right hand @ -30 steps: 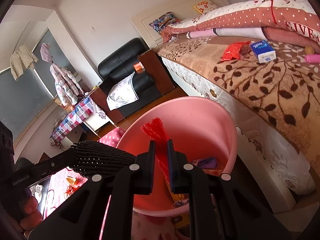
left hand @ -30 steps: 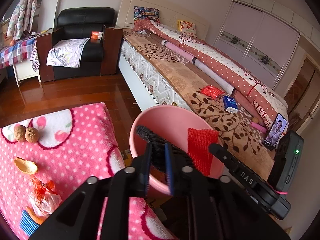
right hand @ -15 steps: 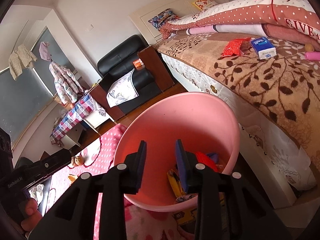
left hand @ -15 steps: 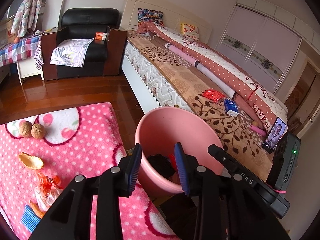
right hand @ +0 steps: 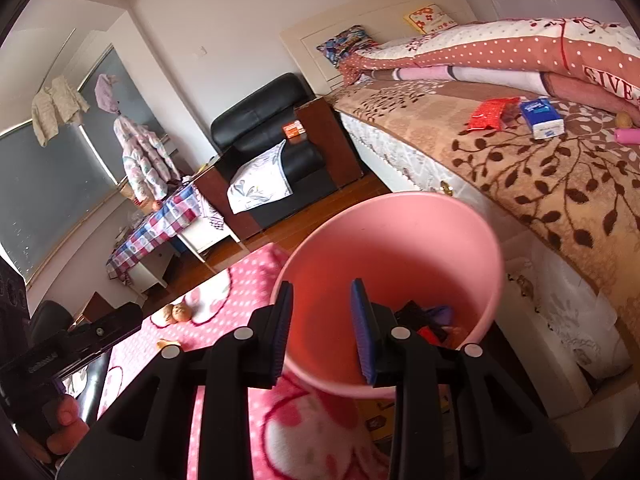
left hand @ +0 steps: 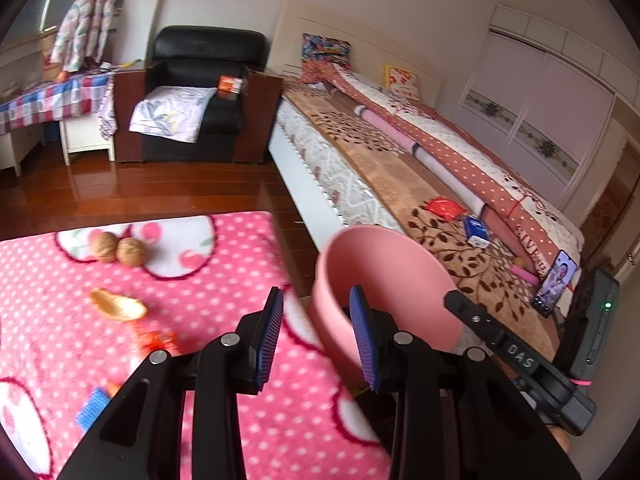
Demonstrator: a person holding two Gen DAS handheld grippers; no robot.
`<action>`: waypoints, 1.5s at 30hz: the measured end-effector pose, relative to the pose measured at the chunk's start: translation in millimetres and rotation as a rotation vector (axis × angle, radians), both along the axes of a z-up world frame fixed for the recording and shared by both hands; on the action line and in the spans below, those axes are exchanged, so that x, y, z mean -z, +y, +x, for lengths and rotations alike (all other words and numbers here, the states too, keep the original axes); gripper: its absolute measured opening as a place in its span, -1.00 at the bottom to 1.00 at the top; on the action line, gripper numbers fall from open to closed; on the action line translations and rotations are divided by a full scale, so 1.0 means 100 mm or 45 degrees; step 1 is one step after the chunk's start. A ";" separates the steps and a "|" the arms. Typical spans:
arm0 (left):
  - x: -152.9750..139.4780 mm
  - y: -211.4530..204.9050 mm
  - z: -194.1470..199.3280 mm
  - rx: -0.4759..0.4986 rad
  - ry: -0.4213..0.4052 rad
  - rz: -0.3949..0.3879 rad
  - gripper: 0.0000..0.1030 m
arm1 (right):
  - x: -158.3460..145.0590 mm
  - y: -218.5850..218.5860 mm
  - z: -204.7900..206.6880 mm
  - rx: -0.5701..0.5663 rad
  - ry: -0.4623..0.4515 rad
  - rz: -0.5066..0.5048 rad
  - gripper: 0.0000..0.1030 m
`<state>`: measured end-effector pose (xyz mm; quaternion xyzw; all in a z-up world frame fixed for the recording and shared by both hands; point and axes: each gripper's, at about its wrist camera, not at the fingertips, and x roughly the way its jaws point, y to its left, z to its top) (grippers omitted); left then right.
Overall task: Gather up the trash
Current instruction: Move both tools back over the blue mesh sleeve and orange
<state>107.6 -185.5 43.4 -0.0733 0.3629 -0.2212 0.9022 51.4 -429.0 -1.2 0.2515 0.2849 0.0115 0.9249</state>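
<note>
**Grippers empty beside the pink bin**

Trash lies in the bottom of the pink bin (right hand: 400, 240) – dark and red scraps (right hand: 430, 322) seen from the right wrist camera. The bin stands between the pink dotted blanket (left hand: 224, 264) and the bed (left hand: 372, 168).

The left gripper (left hand: 316, 332) has its blue-padded jaws parted with nothing between them; it hangs over the blanket's edge, its right finger in front of the bin wall. The right gripper (right hand: 322, 326) is also parted and empty, aimed into the bin's mouth.

On the blanket, two walnuts (left hand: 118, 248) sit side by side, an orange peel (left hand: 118, 306) lies nearer the camera, and a crumpled red-and-clear wrapper (left hand: 156, 340) is just beyond the left finger – blurred. On the bed rest a red packet (left hand: 446, 208) and a blue tissue pack (left hand: 476, 232).
</note>
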 end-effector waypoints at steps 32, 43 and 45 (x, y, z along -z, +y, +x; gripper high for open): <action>0.28 1.36 -0.44 -0.314 0.090 -0.018 -0.23 | -0.01 0.95 -0.19 -0.219 0.051 -0.084 -0.42; 0.39 1.55 -0.52 -0.357 0.124 -0.020 -0.23 | 0.00 1.07 -0.21 -0.252 0.059 -0.102 -0.41; 0.40 1.57 -0.53 -0.360 0.128 -0.019 -0.23 | 0.01 1.08 -0.21 -0.255 0.063 -0.102 -0.41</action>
